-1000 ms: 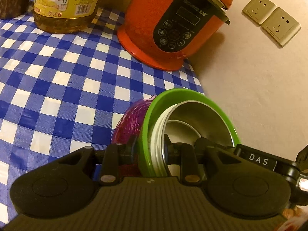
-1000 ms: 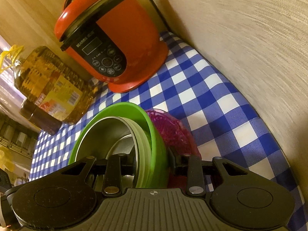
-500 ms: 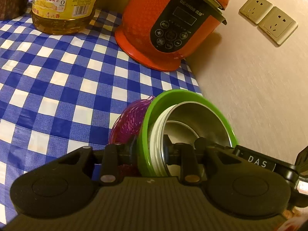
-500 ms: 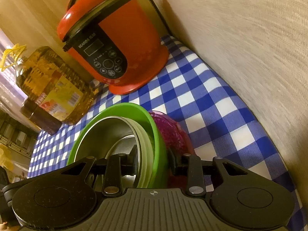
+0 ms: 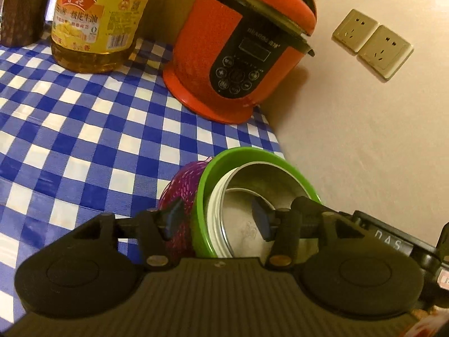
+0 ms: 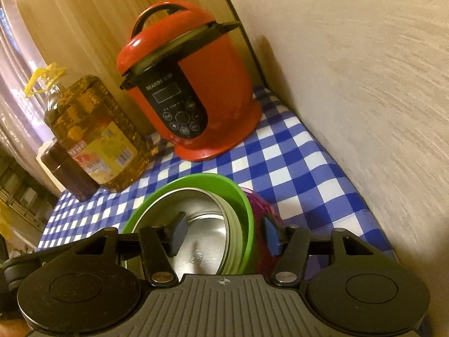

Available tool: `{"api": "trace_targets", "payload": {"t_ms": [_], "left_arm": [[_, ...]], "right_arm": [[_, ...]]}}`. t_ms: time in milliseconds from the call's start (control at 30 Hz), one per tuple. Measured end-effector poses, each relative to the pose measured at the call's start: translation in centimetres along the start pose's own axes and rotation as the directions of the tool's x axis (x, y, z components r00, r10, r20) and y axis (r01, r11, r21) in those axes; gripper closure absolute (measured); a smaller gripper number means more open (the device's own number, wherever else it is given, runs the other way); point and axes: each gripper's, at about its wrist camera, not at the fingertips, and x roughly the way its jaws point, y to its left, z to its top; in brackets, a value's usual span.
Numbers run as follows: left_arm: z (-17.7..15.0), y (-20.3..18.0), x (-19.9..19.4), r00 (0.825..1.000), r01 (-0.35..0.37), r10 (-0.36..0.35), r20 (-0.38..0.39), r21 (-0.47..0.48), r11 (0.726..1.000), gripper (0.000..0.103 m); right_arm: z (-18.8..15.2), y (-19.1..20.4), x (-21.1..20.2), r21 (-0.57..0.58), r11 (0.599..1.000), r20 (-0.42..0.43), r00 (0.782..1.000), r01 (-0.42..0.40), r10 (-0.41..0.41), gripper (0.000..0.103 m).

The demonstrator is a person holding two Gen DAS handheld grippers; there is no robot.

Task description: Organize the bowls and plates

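A stack of dishes sits on the blue checked tablecloth (image 5: 84, 140) by the wall: a purple patterned bowl (image 5: 182, 185) at the bottom, a green bowl (image 5: 207, 174), pale plates (image 5: 216, 205) and a steel bowl (image 5: 269, 179) inside. The same stack shows in the right wrist view, with the green bowl (image 6: 241, 196), the steel bowl (image 6: 204, 224) and the purple bowl (image 6: 263, 205). My left gripper (image 5: 217, 220) is open, its fingers either side of the stack's rim. My right gripper (image 6: 226, 233) is open, straddling the opposite rim.
A red pressure cooker (image 5: 241, 53) stands at the back by the wall, with a large oil bottle (image 5: 98, 19) and a dark jar (image 5: 19, 8) to its left. Wall sockets (image 5: 373, 42) sit on the wall to the right. The wall (image 6: 364, 84) runs close beside the stack.
Both grippers have opened off the stack's rims, and the stack now rests on the cloth. Both cameras have drawn back and tilted, so the cooker looks farther away.
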Motion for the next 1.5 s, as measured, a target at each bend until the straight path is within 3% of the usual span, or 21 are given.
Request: {"api": "trace_targets", "payload": {"t_ms": [200,533,1033,1500], "left_arm": [[-0.8,-0.3,-2.0,0.999,0.008,-0.009,0.036,0.012,1.0,0.035],[-2.3,-1.4,-6.1,0.995,-0.031,0.023,0.098,0.086,0.996,0.024],[-5.0,-2.9,-12.1,0.988,-0.125,0.11,0.106,0.148,0.981,0.022],[-8.3,-4.2,-16.9,0.988,-0.144,0.13,0.088,0.18,0.973,0.021]], "right_arm": [[-0.2,0.4,-1.1,-0.004,1.0,0.004,1.0,0.008,-0.008,0.044],[-0.9,2.1,-4.9,-0.081,0.996,0.056,0.998,0.032,-0.027,0.043],[-3.2,3.1,-11.3,-0.09,0.994,0.072,0.996,0.059,-0.053,0.043],[-6.3,4.3,-16.4,-0.096,0.991,0.05,0.995,0.088,-0.083,0.043]]}}
